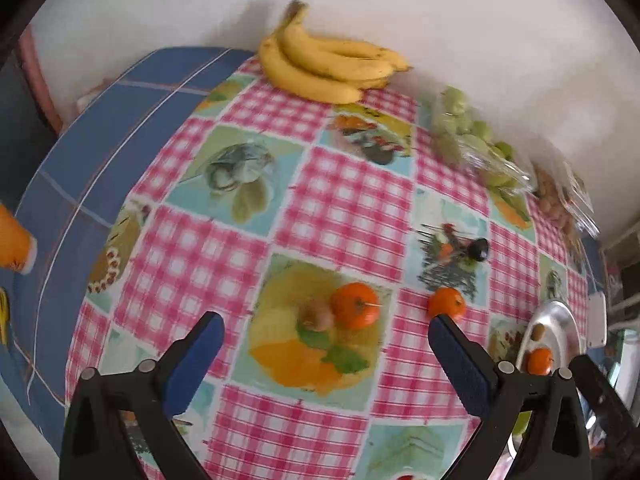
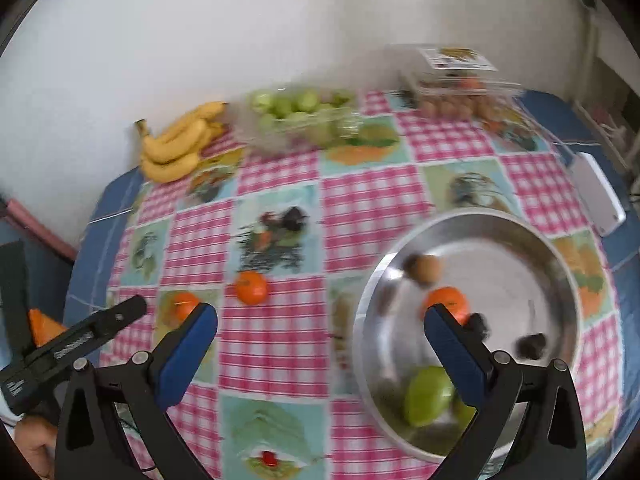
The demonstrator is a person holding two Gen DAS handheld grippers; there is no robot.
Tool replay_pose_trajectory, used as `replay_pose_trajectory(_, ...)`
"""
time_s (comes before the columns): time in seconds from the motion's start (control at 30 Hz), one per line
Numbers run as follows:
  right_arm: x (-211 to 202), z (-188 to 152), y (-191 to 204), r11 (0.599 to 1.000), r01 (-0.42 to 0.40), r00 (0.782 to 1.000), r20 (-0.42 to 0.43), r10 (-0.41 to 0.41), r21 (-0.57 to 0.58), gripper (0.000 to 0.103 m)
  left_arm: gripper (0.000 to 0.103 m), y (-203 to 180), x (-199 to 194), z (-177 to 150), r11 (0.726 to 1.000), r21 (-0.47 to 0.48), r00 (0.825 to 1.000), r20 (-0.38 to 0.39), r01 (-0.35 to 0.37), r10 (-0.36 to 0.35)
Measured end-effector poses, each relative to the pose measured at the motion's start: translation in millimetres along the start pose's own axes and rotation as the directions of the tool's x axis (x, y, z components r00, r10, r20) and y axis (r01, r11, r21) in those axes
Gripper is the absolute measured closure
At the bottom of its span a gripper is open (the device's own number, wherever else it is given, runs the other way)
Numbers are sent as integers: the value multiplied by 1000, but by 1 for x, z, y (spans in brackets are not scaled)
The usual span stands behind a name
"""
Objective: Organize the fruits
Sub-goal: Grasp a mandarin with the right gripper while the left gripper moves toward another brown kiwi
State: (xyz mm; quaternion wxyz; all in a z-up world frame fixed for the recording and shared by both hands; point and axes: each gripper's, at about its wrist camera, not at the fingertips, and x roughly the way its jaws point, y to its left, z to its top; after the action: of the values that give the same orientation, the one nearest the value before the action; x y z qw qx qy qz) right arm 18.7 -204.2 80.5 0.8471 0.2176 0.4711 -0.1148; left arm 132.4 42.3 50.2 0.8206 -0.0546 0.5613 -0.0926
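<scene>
Both hand-held grippers were spread wide and held nothing. From where I stood, the left hand-held gripper (image 1: 324,334) hovered over the surface (image 1: 340,200) with its fingers straddling an orange (image 1: 355,305) and a brown kiwi (image 1: 317,315) that touched each other. A second orange (image 1: 447,302) sat just past its right fingertip. The right hand-held gripper (image 2: 320,322) hung near the metal bowl (image 2: 376,280), which already held an orange (image 2: 448,300), a kiwi (image 2: 426,268), a green apple (image 2: 426,398) and some dark, blurred fruit I could not name. Bananas (image 1: 328,62), a bag of green fruit (image 1: 464,128) and a clear punnet (image 2: 456,96) lay well back by the wall.

To my eye the step in hand was picking the nearer orange for the bowl. Done well, the left hand-held gripper would shift toward the orange so the kiwi falls outside the jaws, come down until the pads sit at the orange's widest part, and close gently, since round fruit will roll off if nudged. The kiwi could get knocked aside; approaching straight down would spare it.
</scene>
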Motion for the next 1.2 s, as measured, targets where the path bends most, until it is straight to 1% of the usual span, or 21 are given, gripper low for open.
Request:
replay_pose_trajectory(0.13,20,-2,25,998,-48,999,-22,47,-48,0,1,17,13,1,999,-45,1000,-25,-19,17)
replay_pose_trajectory(0.23,40,-1,34,996,-66,997,-51,63,-58,0,3,23,32,-2,998,-56,998,-64,-24,21)
replay_pose_trajectory(0.3,53,0,38,996,-69,996,-66,65,-62,0,11,25,43,-3,998,-58,996,-92,-24,18)
replay_pose_trajectory(0.4,72,2,42,996,-68,994,-94,62,-62,1,16,30,57,-6,997,-79,992,-128,-12,2)
replay_pose_trajectory(0.43,81,3,42,996,-72,992,-107,65,-60,3,18,32,60,-6,996,-86,991,-137,-6,-6)
replay_pose_trajectory(0.47,86,3,43,995,-72,991,-116,65,-62,9,19,33,62,-6,996,-93,990,-142,1,-15)
replay_pose_trajectory(0.53,94,4,44,995,-67,990,-125,58,-71,17,21,36,63,-5,993,-113,989,-138,34,-49)
replay_pose_trajectory(0.63,104,6,46,995,-63,989,-140,52,-76,20,29,33,60,-7,993,-109,989,-133,56,-70)
replay_pose_trajectory(0.7,109,7,49,995,-61,988,-146,48,-83,27,38,33,58,-5,990,-117,987,-134,75,-91)
replay_pose_trajectory(0.73,111,8,50,995,-59,988,-149,45,-87,31,40,33,57,-5,988,-122,985,-134,90,-106)
replay_pose_trajectory(0.8,114,9,51,994,-59,987,-154,44,-90,36,51,33,55,-5,985,-131,983,-132,114,-131)
replay_pose_trajectory(0.87,116,8,54,993,-65,986,-159,50,-95,46,54,32,54,-5,984,-130,981,-129,124,-141)
replay_pose_trajectory(1.0,120,7,57,992,-81,983,-175,63,-100,61,59,28,57,0,981,-129,979,-128,141,-158)
replay_pose_trajectory(1.03,120,7,57,992,-82,982,-175,64,-100,67,59,27,56,0,981,-128,979,-129,143,-159)
replay_pose_trajectory(1.2,121,7,54,991,-97,981,-179,79,-93,68,59,25,56,1,981,-127,978,-126,150,-166)
